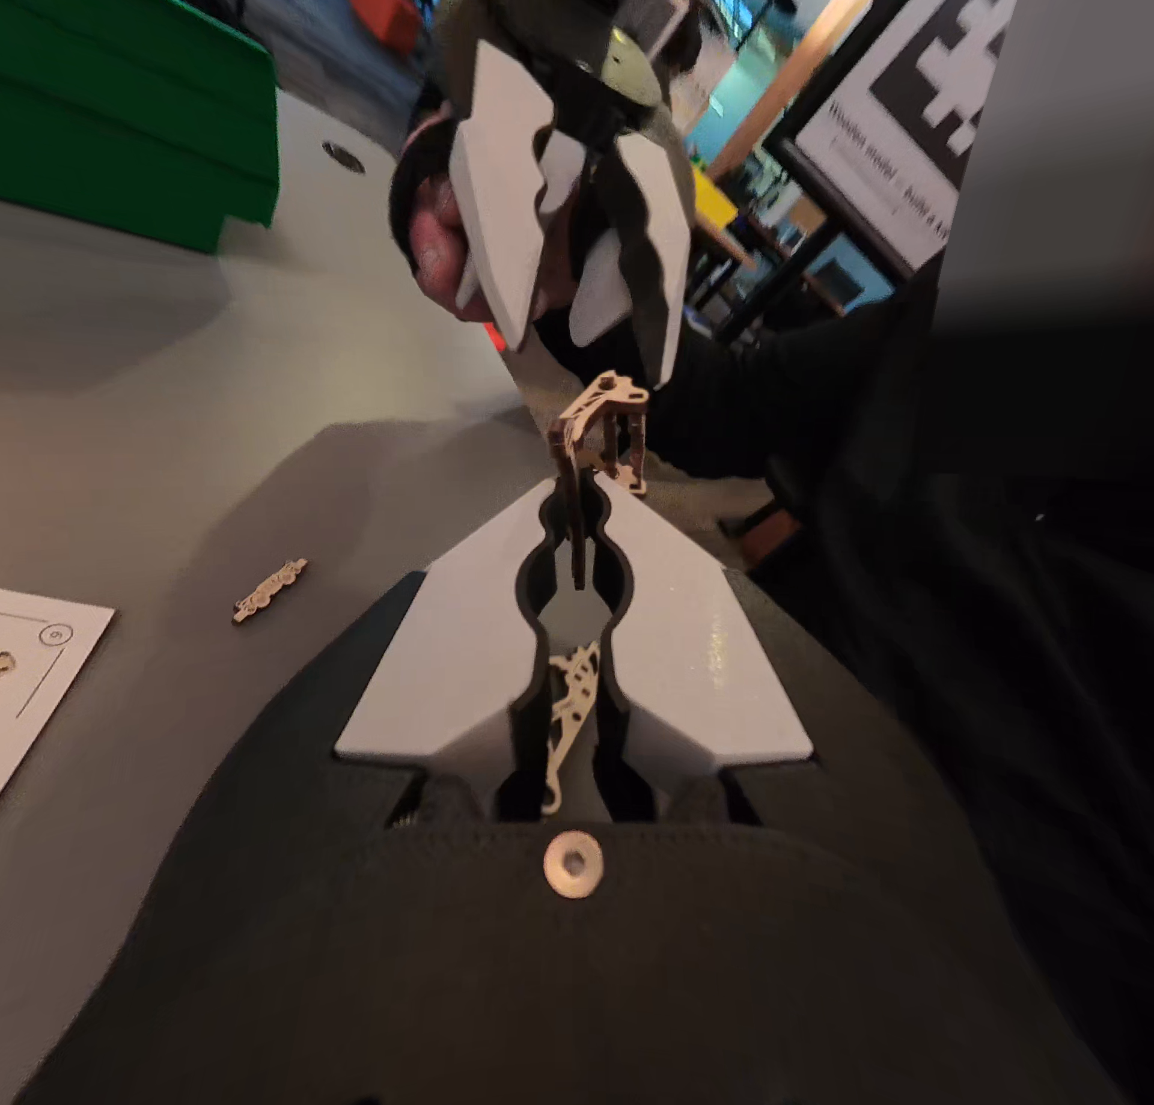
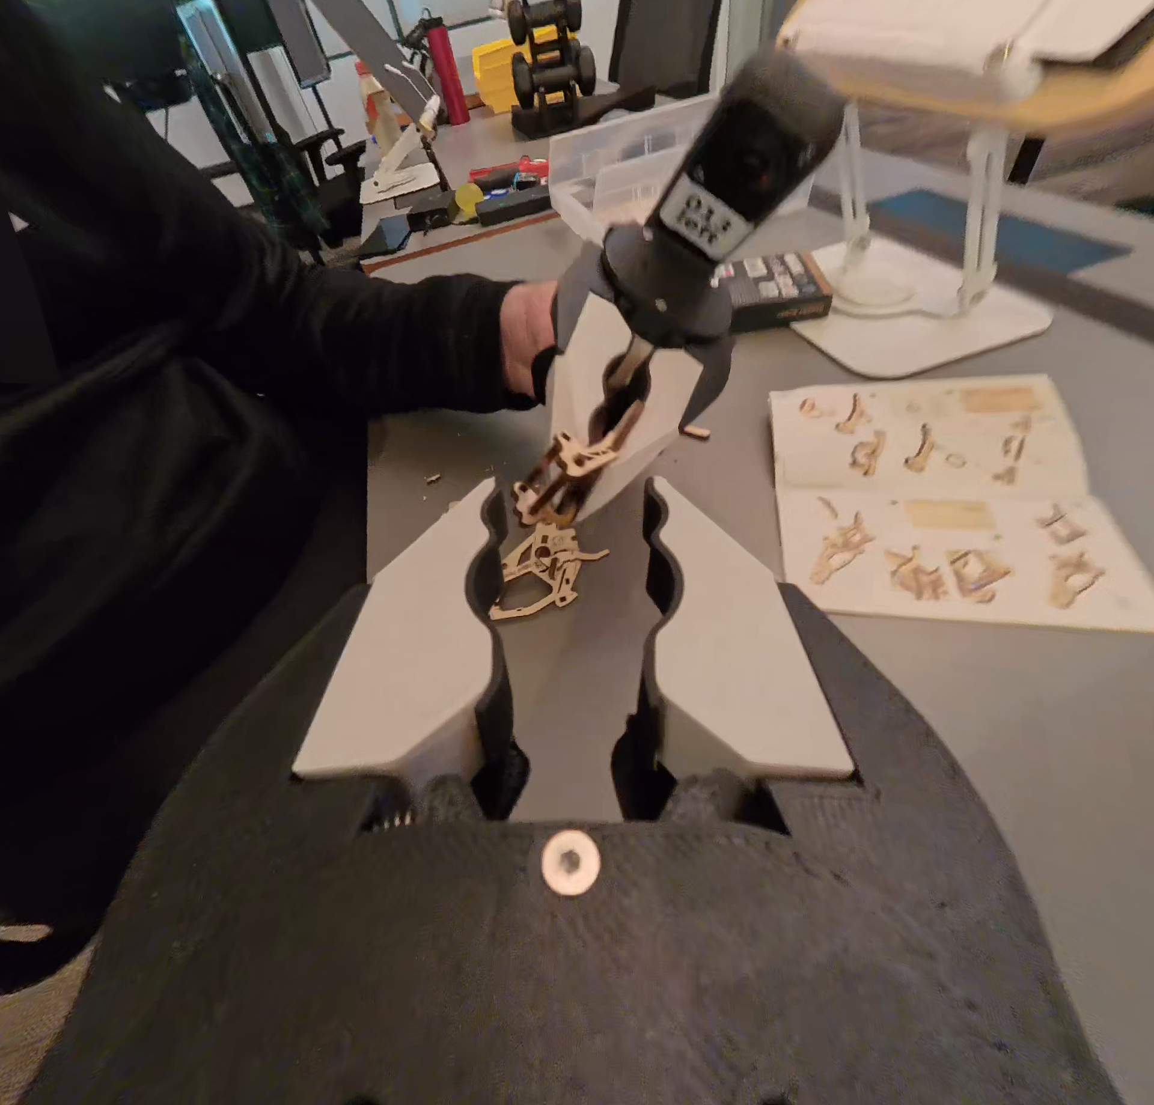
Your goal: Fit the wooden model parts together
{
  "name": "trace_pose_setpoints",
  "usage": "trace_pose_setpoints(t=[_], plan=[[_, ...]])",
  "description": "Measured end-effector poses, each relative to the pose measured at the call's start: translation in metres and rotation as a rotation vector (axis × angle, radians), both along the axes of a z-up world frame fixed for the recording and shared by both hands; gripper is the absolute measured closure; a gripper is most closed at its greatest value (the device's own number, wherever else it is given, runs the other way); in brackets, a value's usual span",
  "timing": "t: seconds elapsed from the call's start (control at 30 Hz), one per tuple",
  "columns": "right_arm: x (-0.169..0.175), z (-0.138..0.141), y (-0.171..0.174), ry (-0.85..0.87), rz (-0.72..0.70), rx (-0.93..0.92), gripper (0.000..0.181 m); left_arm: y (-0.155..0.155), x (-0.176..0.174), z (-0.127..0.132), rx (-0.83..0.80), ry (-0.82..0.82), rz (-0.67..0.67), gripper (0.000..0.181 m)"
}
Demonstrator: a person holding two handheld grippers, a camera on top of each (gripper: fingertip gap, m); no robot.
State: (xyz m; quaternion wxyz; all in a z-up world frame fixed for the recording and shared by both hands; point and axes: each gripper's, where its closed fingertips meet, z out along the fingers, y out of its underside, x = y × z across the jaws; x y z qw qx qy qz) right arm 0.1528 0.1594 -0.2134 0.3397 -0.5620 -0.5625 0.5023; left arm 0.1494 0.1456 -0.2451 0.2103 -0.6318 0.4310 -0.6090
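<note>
**Parts of the bench scene lost to view**

A printed sheet [image 1: 37, 657] is cut off at the left edge of the left wrist view. In the right wrist view, a pale board [image 2: 974, 26] at upper right is blurred and runs off the frame. The wooden assembly [image 2: 574, 457] is partly hidden inside the left hand-held gripper [image 2: 615, 444]; the parts on the instruction sheet [image 2: 937, 501] are too small to tell.

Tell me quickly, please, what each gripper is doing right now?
Left gripper: shut on the small tan laser-cut wooden model assembly.
Right gripper: open, holding nothing, above a flat tan wooden piece.
</note>
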Motion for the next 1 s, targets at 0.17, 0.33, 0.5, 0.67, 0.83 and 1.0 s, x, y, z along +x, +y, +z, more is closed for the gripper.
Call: trace_pose_setpoints(t=[0.17, 0.33, 0.5, 0.67, 0.83, 1.0], plan=[[-0.010, -0.015, -0.005, 0.009, 0.049, -0.124, 0.153, -0.004, -0.005, -0.004, 0.037, 0.036, -0.131, 0.179], [-0.012, -0.013, -0.007, 0.042, 0.099, -0.112, 0.152, -0.005, -0.008, -0.009, 0.036, 0.069, -0.255, 0.179], [-0.016, -0.010, -0.009, 0.049, 0.136, -0.075, 0.156, -0.009, -0.007, -0.011, 0.071, 0.100, -0.337, 0.179], [-0.017, -0.011, -0.010, 0.030, 0.171, -0.105, 0.134, -0.012, -0.005, -0.011, 0.096, 0.115, -0.393, 0.179], [-0.020, -0.009, -0.019, 0.067, 0.245, -0.076, 0.128, -0.025, -0.003, -0.010, 0.119, 0.137, -0.500, 0.179], [-0.020, -0.008, -0.029, 0.085, 0.311, -0.100, 0.142, -0.028, 0.000, -0.009, 0.123, 0.128, -0.538, 0.179]])
